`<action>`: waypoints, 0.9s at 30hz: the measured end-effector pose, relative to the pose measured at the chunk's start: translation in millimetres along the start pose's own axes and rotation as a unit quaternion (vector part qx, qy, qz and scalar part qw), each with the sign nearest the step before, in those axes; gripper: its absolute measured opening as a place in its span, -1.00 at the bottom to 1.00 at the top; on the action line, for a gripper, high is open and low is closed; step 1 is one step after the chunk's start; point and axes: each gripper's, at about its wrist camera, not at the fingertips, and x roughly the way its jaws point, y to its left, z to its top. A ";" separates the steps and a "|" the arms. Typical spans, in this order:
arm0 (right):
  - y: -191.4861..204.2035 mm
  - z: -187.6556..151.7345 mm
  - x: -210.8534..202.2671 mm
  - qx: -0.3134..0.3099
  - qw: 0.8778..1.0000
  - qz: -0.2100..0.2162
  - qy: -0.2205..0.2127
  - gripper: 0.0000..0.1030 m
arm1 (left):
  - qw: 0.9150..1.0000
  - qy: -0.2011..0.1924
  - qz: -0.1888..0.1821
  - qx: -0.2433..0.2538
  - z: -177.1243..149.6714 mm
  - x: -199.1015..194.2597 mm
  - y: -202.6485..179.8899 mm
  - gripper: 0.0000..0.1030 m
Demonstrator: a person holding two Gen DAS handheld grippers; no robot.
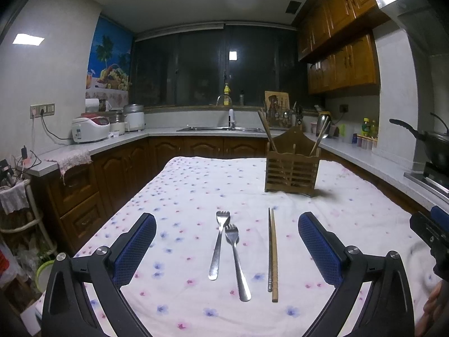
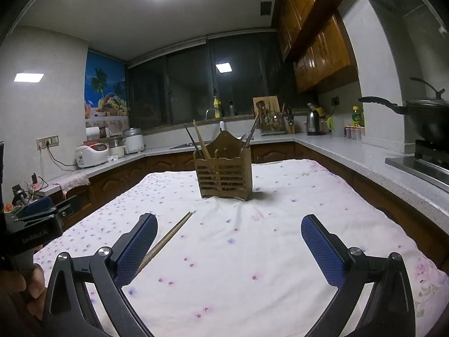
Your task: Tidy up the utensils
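Two metal forks (image 1: 219,245) (image 1: 237,261) lie side by side on the floral tablecloth (image 1: 196,185), handles toward me. A metal chopstick (image 1: 269,250) and a wooden chopstick (image 1: 274,258) lie just right of them. My left gripper (image 1: 226,226) is open and empty, hovering above the forks. A wooden utensil holder (image 1: 291,165) stands further back right with chopsticks and a spoon in it. My right gripper (image 2: 228,227) is open and empty, facing the holder (image 2: 224,174). The pair of chopsticks (image 2: 168,238) runs under its left finger.
Kitchen counters (image 2: 350,151) wrap around the table on three sides, with a rice cooker (image 1: 89,129), sink (image 1: 221,129), kettle (image 2: 313,122) and a wok on the stove (image 2: 429,118). The right gripper's body (image 1: 432,230) shows at the left wrist view's right edge.
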 end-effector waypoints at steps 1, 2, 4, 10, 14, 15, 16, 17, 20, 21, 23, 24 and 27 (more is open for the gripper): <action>0.1 0.3 0.1 0.000 1.000 0.001 -0.001 1.00 | 1.000 -0.001 0.000 0.000 -0.1 0.0 -0.2 0.99; 0.5 0.6 0.0 -0.001 1.000 0.000 -0.001 1.00 | 1.000 -0.001 0.001 0.000 -0.2 0.3 -0.4 0.99; 0.4 0.5 0.4 -0.002 1.000 -0.001 0.000 1.00 | 1.000 0.000 0.001 0.001 -0.2 0.5 -0.1 0.99; 0.6 1.2 0.3 0.000 1.000 0.000 0.001 1.00 | 1.000 -0.002 0.001 0.003 -0.1 -0.3 -0.5 0.99; 0.3 1.5 0.8 0.000 1.000 0.001 0.000 1.00 | 1.000 -0.002 0.001 0.004 -0.9 -0.2 -0.1 0.99; 0.1 1.2 0.7 0.000 1.000 0.001 0.000 1.00 | 1.000 -0.002 0.002 0.005 -0.9 -0.3 0.0 0.99; 0.2 1.1 0.7 0.000 1.000 0.001 0.000 1.00 | 1.000 -0.002 0.002 0.004 -0.9 -0.7 -0.6 0.99; 0.5 1.4 0.9 0.000 1.000 0.001 0.001 1.00 | 1.000 -0.002 0.001 0.005 -0.9 -0.7 -0.5 0.99; 0.5 1.2 0.7 0.000 1.000 0.001 0.000 1.00 | 1.000 -0.002 0.001 0.008 -0.8 -0.7 0.4 0.99; 0.6 1.3 0.7 0.000 1.000 0.001 0.001 1.00 | 1.000 -0.002 0.001 0.009 -0.7 -1.2 0.5 0.99; 0.8 1.5 0.4 -0.001 1.000 0.001 0.000 1.00 | 1.000 -0.002 0.002 0.009 -0.8 -1.7 0.5 0.99; 0.7 1.3 0.4 -0.001 1.000 0.001 -0.001 1.00 | 1.000 -0.003 0.002 0.010 -0.6 -2.2 1.5 0.99; 0.5 1.3 0.9 0.000 1.000 0.000 0.000 1.00 | 1.000 -0.002 0.001 0.009 -0.7 -2.1 1.2 0.99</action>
